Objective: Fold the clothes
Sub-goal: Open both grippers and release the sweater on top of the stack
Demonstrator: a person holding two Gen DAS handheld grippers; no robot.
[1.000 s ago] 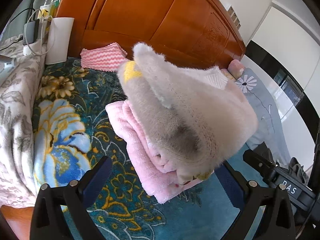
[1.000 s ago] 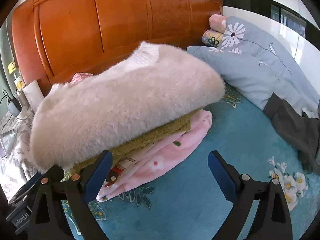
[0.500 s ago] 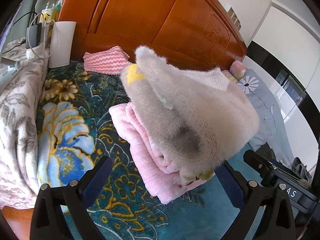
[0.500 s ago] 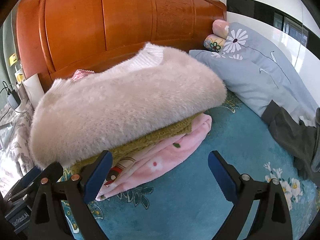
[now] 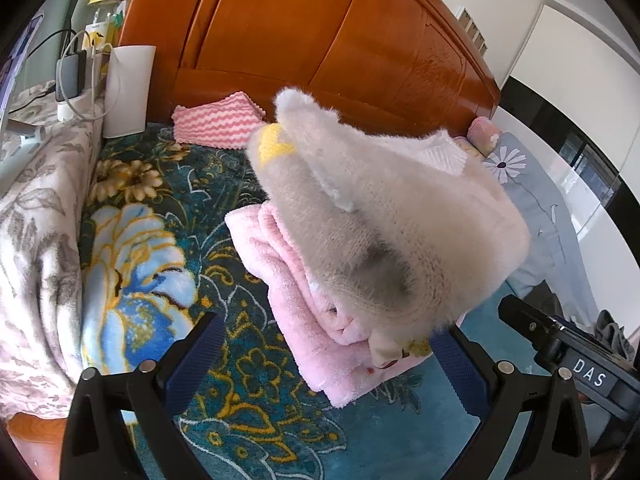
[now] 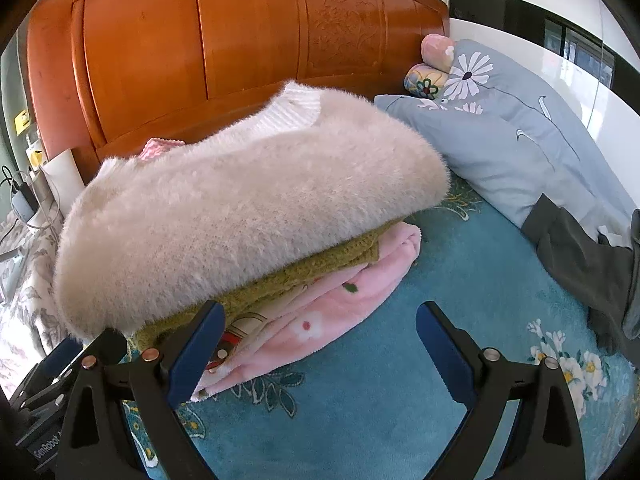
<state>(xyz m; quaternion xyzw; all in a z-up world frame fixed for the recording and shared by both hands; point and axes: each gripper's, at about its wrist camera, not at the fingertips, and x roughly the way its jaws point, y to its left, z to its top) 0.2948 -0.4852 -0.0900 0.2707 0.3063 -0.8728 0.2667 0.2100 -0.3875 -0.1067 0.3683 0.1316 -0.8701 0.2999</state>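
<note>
In the left wrist view, the left gripper (image 5: 324,354) is held spread wide and empty before a stack of clothes on the bed (image 5: 132,248). A fluffy beige sweater (image 5: 384,216) is laid on top of a folded pink blanket (image 5: 296,280).

In the right wrist view, the right gripper (image 6: 320,344) is likewise spread and empty. The fluffy beige sweater (image 6: 240,208) is seen over an olive knit (image 6: 320,256) and the folded pink blanket (image 6: 340,304), near the wooden headboard (image 6: 240,32).
</note>
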